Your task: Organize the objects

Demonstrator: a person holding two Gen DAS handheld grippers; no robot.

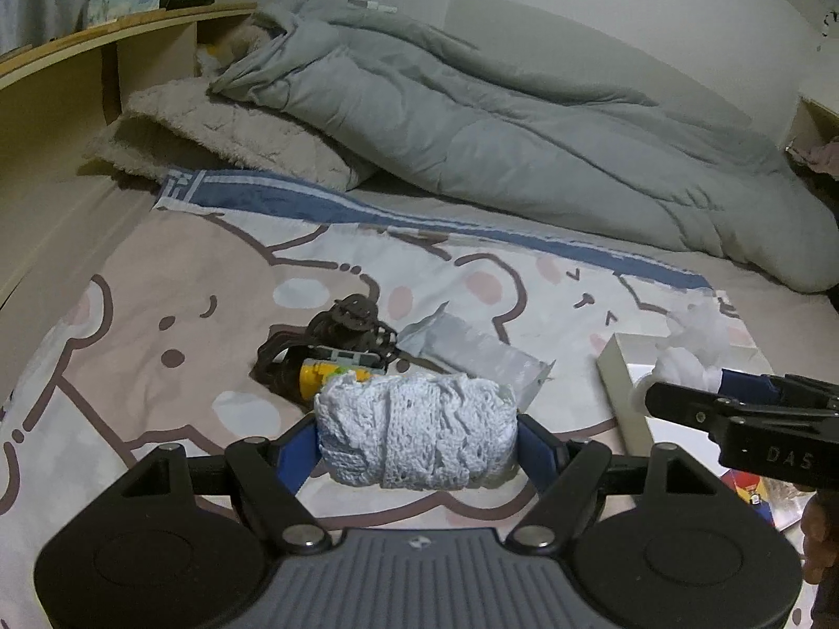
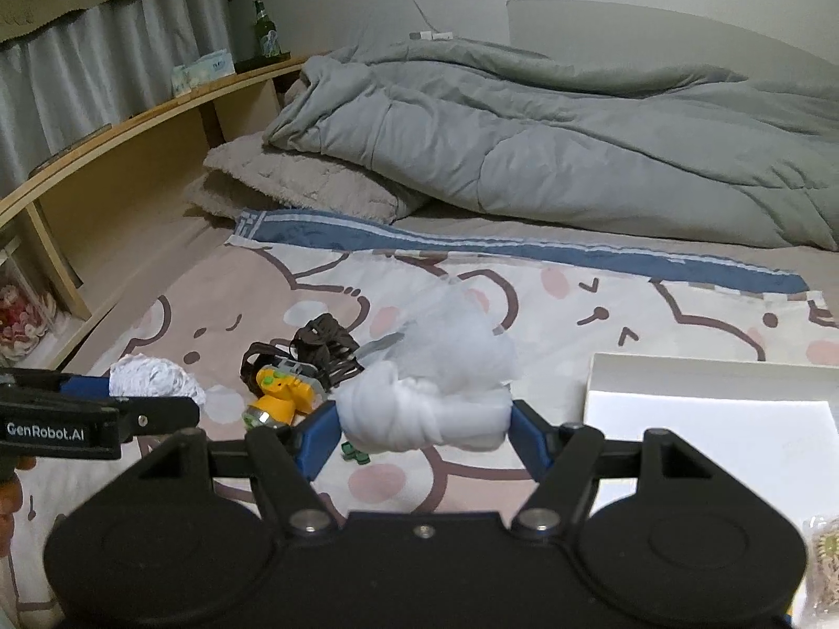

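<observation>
on a bed spread with a cartoon-bear blanket [image 1: 157, 283], two hand-held grippers each lift a bundle clear of the clutter. the left gripper [image 1: 419, 432] has its fingers clenched on a roll of white lace [image 1: 417, 430], the pads pressing in from either end so the loosely wound trim stays bunched rather than unspooling. the right gripper [image 2: 423, 416] grasps a wad of white gauzy fabric [image 2: 430, 393] the same way, its sheer upper folds puffing up loosely above the fingers. both bundles hang just above the blanket, apparently held high to carry them toward the open white box [image 2: 708, 409] lying near the right gripper, a likely home for the soft goods. the lace looks knitted and openwork, pale and faintly bluish in this light, compressed into a stubby cylinder. the gauze is smoother, partly translucent, knotted low and airy on top. left on the blanket between the grippers are a yellow headlamp [image 2: 278, 398] tangled with dark brown straps [image 2: 325, 351] and a clear plastic bag [image 1: 472, 351]. a grey duvet [image 1: 498, 120] lies heaped behind.
</observation>
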